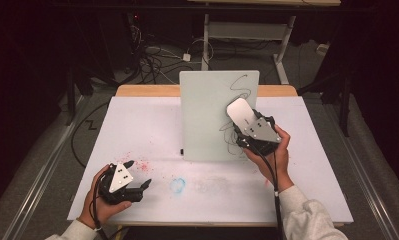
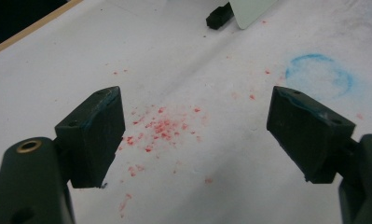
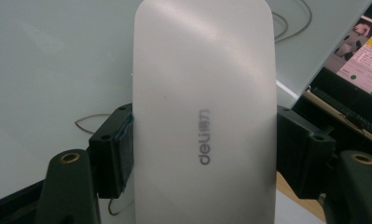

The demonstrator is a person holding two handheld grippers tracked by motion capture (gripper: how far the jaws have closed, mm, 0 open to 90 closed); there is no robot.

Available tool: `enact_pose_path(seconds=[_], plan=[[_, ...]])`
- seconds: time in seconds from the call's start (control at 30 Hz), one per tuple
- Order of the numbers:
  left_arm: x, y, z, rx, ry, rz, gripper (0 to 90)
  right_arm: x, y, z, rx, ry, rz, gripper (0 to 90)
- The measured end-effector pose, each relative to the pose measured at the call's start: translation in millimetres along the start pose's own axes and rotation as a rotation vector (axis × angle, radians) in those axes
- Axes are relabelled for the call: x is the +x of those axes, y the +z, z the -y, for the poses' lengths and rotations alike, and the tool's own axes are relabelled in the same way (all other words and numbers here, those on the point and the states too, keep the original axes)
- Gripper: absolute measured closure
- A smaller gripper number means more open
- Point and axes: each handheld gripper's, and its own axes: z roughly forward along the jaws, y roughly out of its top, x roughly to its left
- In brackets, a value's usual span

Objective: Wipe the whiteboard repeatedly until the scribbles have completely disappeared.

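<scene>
Dark floor and tangled cables ring your white table, where a pale whiteboard stands propped upright near the far edge, black scribbles across its right side. Your right claw grips a white eraser by its long sides and holds it against the scribbled part of the board. Your left claw rests wide and empty by red crumbs and a blue ring smudge. Press too hard and the board could tip back or skid; the smooth eraser might also twist between the jaws.
</scene>
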Motion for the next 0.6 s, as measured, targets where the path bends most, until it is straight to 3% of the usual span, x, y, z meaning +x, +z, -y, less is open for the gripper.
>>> enact_pose_path(seconds=[0.5,0.6], plan=[[-0.7,-0.5,-0.5,0.004,0.007,0.000,18.7,36.9,0.1,28.6,0.045,-0.147,-0.027,30.7],[-0.7,-0.7,-0.5,0.003,0.007,0.001,18.7,43.1,0.7,34.6,0.059,-0.153,-0.046,30.5]])
